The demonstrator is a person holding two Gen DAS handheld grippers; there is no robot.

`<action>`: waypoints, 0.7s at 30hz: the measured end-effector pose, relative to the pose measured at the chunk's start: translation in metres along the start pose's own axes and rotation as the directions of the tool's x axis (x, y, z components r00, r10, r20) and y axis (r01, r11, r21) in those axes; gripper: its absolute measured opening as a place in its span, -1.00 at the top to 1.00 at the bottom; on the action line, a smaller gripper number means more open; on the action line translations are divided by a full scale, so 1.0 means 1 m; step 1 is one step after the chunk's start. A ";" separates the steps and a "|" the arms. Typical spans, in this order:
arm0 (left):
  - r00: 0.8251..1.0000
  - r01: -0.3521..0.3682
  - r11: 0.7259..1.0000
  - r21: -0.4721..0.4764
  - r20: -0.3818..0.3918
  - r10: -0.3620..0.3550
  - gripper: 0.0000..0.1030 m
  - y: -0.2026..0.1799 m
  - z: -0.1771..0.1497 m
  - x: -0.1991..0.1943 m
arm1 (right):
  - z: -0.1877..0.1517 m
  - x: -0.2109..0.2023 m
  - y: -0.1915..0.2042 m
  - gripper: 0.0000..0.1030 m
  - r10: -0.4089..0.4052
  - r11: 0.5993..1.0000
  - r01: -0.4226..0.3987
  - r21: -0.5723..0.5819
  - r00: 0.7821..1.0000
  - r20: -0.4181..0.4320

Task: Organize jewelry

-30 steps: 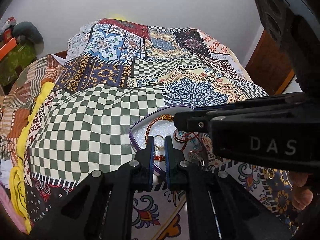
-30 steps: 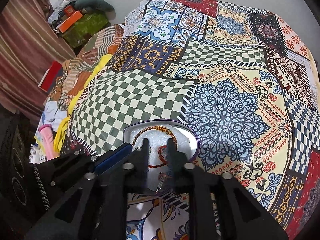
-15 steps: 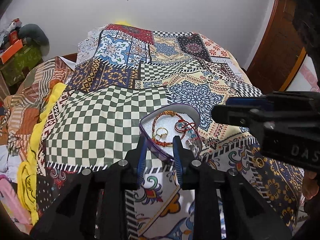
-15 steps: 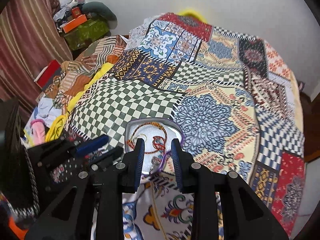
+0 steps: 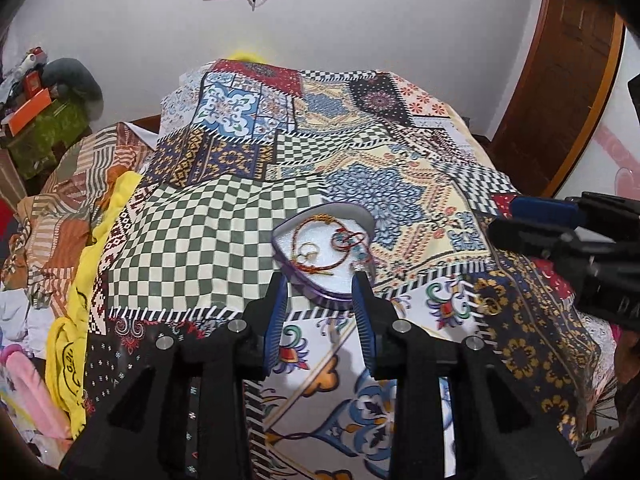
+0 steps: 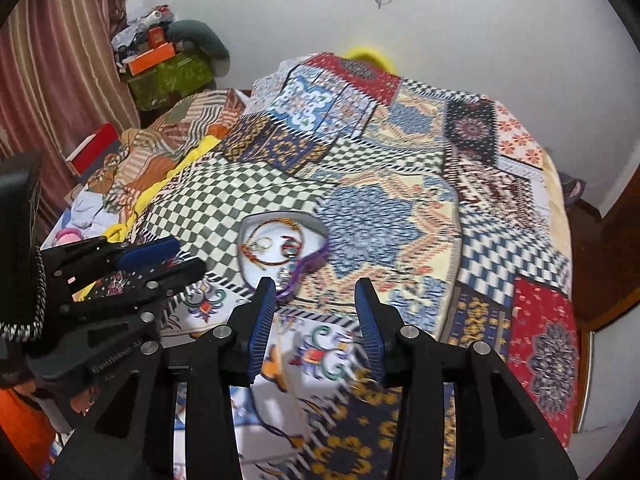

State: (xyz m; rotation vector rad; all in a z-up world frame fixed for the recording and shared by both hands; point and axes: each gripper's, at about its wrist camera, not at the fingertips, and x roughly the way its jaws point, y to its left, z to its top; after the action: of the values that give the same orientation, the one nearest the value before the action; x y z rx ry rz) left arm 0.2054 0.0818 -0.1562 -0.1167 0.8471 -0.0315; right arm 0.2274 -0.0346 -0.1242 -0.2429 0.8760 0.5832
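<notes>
Patchwork bedspread [image 5: 224, 240] is carrying a purple-rimmed jewelry tray [image 5: 320, 294] holding bracelets [image 5: 320, 240]; left gripper [image 5: 320, 292] and right gripper [image 6: 316, 300] jaws have just been opening, gripping nothing.

a heart-shaped tray [image 5: 298, 280] with a purple rim and white lining lies flat on the patterned bedspread [image 5: 208, 240]. inside it lie a red-orange beaded bracelet [image 5: 320, 266], a pair of gold rings [image 5: 308, 251] and a tangle of red cords [image 5: 349, 240].
</notes>
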 end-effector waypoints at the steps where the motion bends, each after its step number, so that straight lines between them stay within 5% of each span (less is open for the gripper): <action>1: 1.000 0.003 1.000 0.002 0.001 -0.003 0.37 -0.002 0.001 -0.001 | 0.000 -0.004 -0.006 0.27 -0.004 1.000 0.004 0.007 1.000 0.006; 21: 0.983 0.160 0.977 0.144 -0.110 -0.145 0.31 -0.104 -0.010 0.043 | -0.046 -0.011 -0.093 0.27 -0.049 0.988 0.055 0.147 0.998 -0.046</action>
State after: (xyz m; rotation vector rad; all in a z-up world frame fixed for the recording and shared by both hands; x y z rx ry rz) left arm 0.2279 -0.0251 -0.1826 -0.0367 0.9307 -0.2475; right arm 0.2452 -0.1344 -0.1469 -0.1428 0.9468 0.4632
